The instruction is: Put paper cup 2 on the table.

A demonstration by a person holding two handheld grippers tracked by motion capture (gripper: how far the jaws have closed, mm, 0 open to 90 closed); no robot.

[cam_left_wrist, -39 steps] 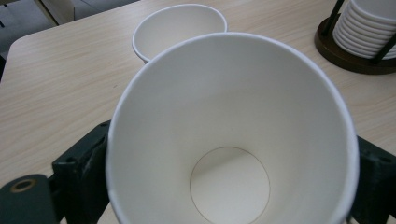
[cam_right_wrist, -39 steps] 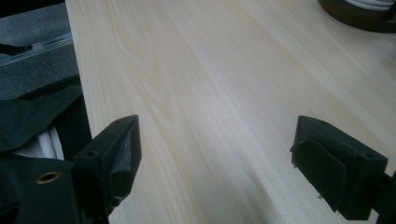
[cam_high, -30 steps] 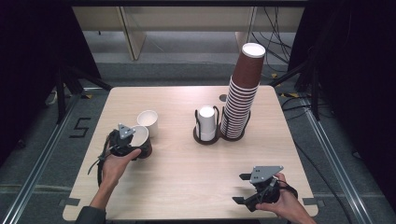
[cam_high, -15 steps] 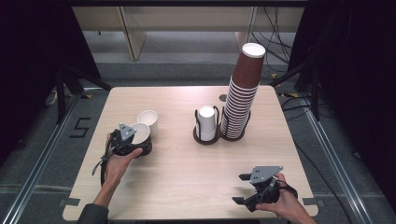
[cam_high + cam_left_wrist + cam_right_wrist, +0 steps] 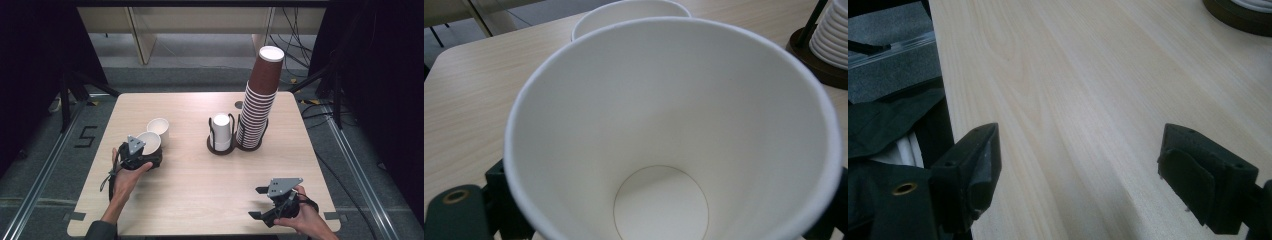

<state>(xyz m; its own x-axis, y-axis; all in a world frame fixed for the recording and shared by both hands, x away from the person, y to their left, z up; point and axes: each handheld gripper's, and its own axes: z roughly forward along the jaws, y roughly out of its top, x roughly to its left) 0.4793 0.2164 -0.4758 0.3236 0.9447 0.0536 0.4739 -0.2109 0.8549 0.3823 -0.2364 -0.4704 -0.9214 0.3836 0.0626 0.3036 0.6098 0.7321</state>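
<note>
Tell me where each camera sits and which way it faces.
High view: above the person's side, looking forward and down on the table; both forearms, left gripper and right gripper show.
Left gripper view: on the left gripper, looking into a cup between its fingers.
Right gripper view: on the right gripper, looking low across bare table between open fingers.
Shared: the high view and the left gripper view both show that cup, the second cup behind it, and the holder.

Pale wood-grain table [image 5: 200,195], light beige with fine streaks. The paper cup [image 5: 674,130] in the near gripper is plain white inside, and the second cup [image 5: 158,128] behind it is white too. The tall cup stack [image 5: 257,100] is dark brown with thin white rim stripes. Both cup holders [image 5: 221,148] are dark brown-black. Grippers are black with grey plates.
</note>
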